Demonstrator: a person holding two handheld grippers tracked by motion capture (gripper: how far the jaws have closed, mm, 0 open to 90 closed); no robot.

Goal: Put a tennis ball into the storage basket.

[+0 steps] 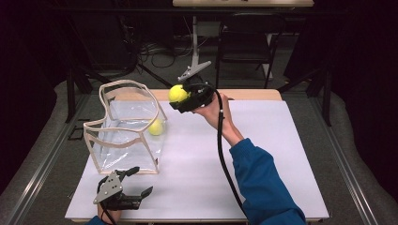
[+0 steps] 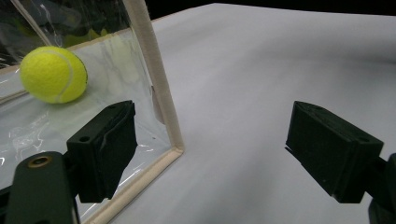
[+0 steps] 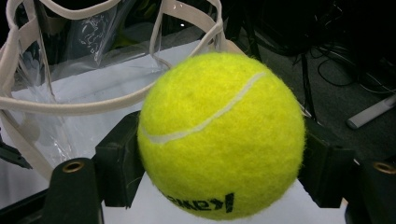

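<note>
We hold a yellow tennis ball [image 3: 222,135] pinched between the jaws of our right gripper [image 1: 187,97], raised above the counter [image 1: 263,154] just beside the upper rim of the clear bag [image 1: 123,126]. In the right gripper view the two black jaws press on the ball's opposite flanks, at about its widest line, with the white seam running up across the front and the black lettering upside down near the bottom.

We judge the ball light, springy and felt-covered, so the pads should bite well; it gives a little under pressure and would roll or bounce if let go on bare counter. Being round, it has no long axis and no real heading, so any grip across its middle serves.

The bag looks limp and thin, its clear walls held up by the cream edging, and its mouth faces upward and gapes unevenly. A second tennis ball [image 2: 53,73] already lies inside on the bag's floor.

Our left gripper [image 1: 123,192] rests low near the bag's near corner, its jaws spread wide and holding nothing, with the corner trim between them in the left gripper view.
</note>
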